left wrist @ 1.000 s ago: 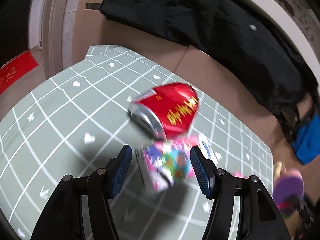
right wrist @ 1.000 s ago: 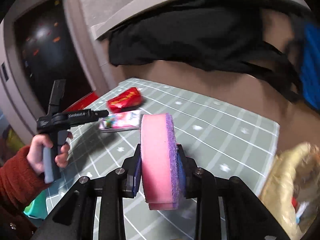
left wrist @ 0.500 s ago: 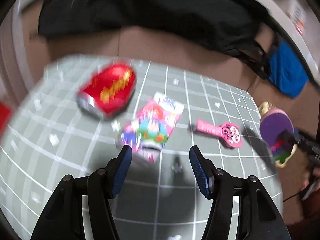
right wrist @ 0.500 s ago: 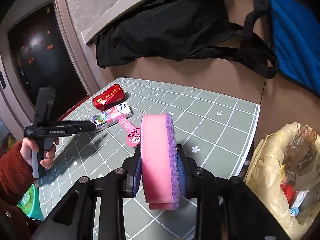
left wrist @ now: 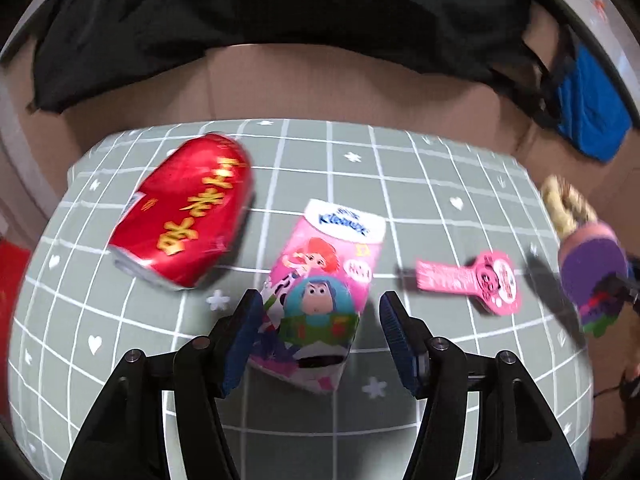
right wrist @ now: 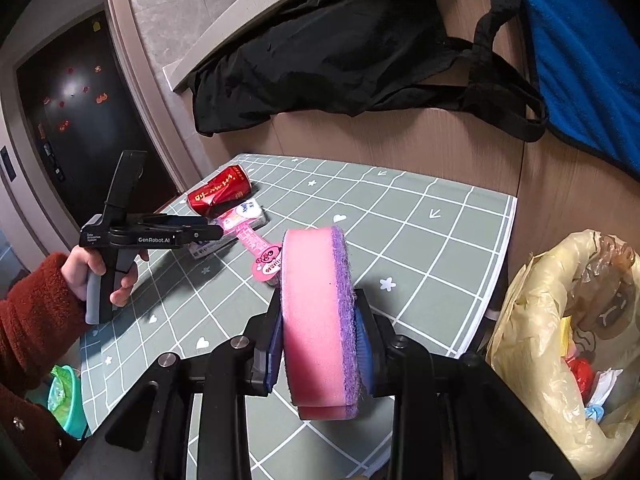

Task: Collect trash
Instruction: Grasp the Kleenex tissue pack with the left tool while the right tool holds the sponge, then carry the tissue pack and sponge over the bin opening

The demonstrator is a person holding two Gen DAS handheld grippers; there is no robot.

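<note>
Seemingly untouched, tissue pack (left wrist: 320, 292) sits between spread left tongs (left wrist: 320, 332); right tongs (right wrist: 320, 340) pinch sponge (right wrist: 316, 320).

Home interior: low table (right wrist: 440, 216) under a green grid-patterned cloth, black garment (right wrist: 320, 60) draped nearby, dark door (right wrist: 72, 120) with magnets, yellow trash bag (right wrist: 540, 320).

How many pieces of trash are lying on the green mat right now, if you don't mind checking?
3: the red can at the far left, the tissue pack between the left tool's open fingers, and the pink wrapper to its right. None seem hidden.
</note>
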